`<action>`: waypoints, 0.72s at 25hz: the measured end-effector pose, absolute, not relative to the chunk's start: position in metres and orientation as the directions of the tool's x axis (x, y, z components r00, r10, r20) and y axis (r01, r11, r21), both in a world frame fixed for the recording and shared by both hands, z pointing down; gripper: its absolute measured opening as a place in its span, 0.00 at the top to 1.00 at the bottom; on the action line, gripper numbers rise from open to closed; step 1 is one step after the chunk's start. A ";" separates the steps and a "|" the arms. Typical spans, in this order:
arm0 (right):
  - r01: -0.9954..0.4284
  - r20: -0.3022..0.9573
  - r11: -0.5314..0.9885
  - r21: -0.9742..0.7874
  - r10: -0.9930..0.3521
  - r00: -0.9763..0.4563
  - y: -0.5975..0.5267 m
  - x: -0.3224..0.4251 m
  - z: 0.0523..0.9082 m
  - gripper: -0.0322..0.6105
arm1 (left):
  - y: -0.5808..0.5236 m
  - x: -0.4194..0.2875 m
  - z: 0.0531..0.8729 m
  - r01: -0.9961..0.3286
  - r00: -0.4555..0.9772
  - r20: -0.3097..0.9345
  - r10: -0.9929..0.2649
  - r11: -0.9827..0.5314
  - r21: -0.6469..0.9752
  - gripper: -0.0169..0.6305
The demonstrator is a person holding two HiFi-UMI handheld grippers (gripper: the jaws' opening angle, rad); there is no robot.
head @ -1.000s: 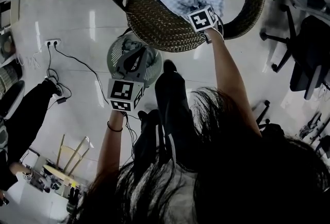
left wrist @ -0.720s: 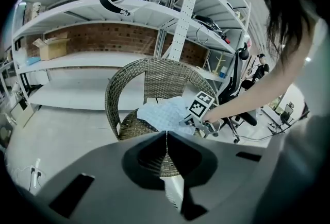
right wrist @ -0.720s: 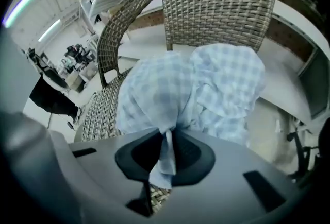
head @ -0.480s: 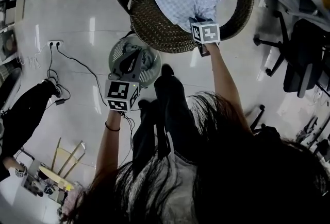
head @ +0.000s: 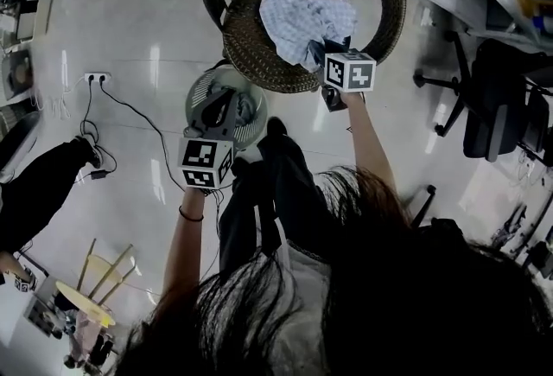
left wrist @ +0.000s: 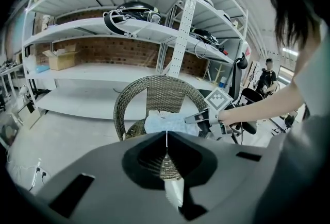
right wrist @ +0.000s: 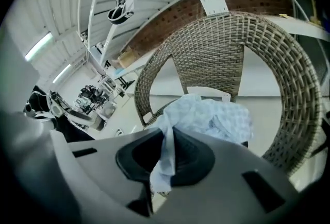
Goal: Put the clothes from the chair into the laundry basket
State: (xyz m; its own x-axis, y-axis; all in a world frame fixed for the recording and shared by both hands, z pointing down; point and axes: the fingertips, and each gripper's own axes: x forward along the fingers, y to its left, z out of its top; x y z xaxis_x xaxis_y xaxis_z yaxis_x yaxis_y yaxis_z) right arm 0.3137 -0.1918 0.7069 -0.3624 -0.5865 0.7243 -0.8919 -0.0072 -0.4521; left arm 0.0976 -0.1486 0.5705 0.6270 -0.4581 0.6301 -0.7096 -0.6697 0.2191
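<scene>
Lab-like workroom: metal shelving (left wrist: 129,27), office chairs (head: 497,106)

Wicker chair (head: 259,63) and laundry basket (head: 197,98) stand on the floor (head: 147,37)

Legible text, labels, brands, numbers: none found. Only markings: black-and-white square patterns, no lettering, on left marker cube (head: 206,162) and right marker cube (head: 350,70), behind the jaws.

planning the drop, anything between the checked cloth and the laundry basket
The left gripper hangs over the round pale green laundry basket, partly covering its mouth in the head view. Otherwise nothing visible blocks the pale blue checked cloth.
</scene>
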 end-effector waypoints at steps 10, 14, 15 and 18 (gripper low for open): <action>-0.842 0.641 -0.012 -0.539 -0.654 -0.401 -0.171 0.285 0.624 0.89 | -0.131 0.068 0.522 -0.749 0.607 0.593 -0.528 -0.631 0.204 0.94; -0.831 0.607 0.009 -0.557 -0.678 -0.414 -0.162 0.270 0.590 0.89 | -0.124 0.051 0.505 -0.769 0.598 0.570 -0.564 -0.604 0.209 0.94; -0.826 0.597 0.016 -0.563 -0.683 -0.420 -0.160 0.267 0.581 0.89 | -0.123 0.047 0.500 -0.775 0.595 0.565 -0.572 -0.596 0.212 0.94; -0.816 0.570 0.040 -0.577 -0.696 -0.437 -0.154 0.255 0.555 0.89 | -0.117 0.037 0.481 -0.784 0.591 0.545 -0.595 -0.583 0.214 0.94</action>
